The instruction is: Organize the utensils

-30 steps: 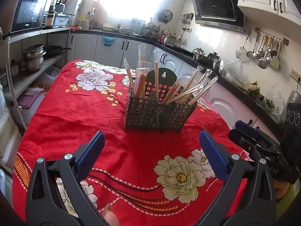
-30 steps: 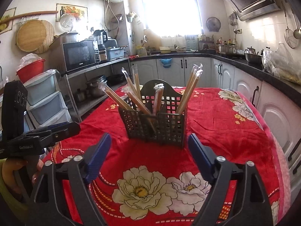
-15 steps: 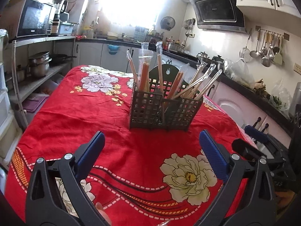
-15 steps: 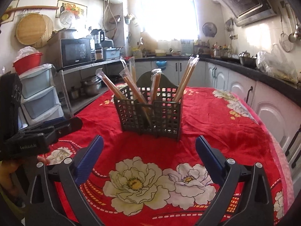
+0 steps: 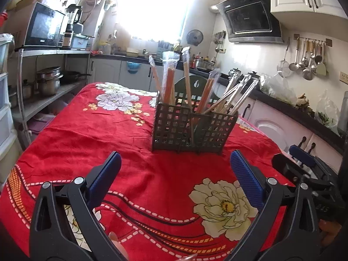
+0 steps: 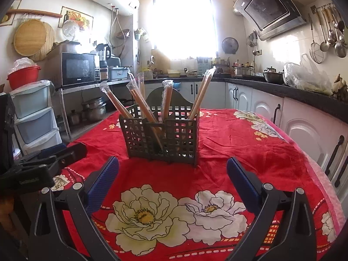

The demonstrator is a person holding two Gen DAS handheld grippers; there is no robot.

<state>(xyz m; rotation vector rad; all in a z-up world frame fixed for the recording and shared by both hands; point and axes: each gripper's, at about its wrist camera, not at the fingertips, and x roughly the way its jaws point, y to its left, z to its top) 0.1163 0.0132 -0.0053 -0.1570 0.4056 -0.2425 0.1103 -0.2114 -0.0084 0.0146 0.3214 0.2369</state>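
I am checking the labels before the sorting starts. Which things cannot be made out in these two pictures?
- Utensil caddy floor: both views, hidden by its lattice walls.
- Wrapped chopsticks, lower ends and count per compartment: hidden inside the caddy.
- Right gripper body: cut off by the bottom edge.
- Counter items: too small, window glare.

Your left wrist view: low over the table, facing the caddy from its left | right wrist view: likewise, from right | shared: caddy, window wall.

Table fully covered by a red floral tablecloth. One dark lattice utensil caddy stands upright on the cloth near the tabletop's middle, toward the far edge, holding plastic-wrapped chopsticks.
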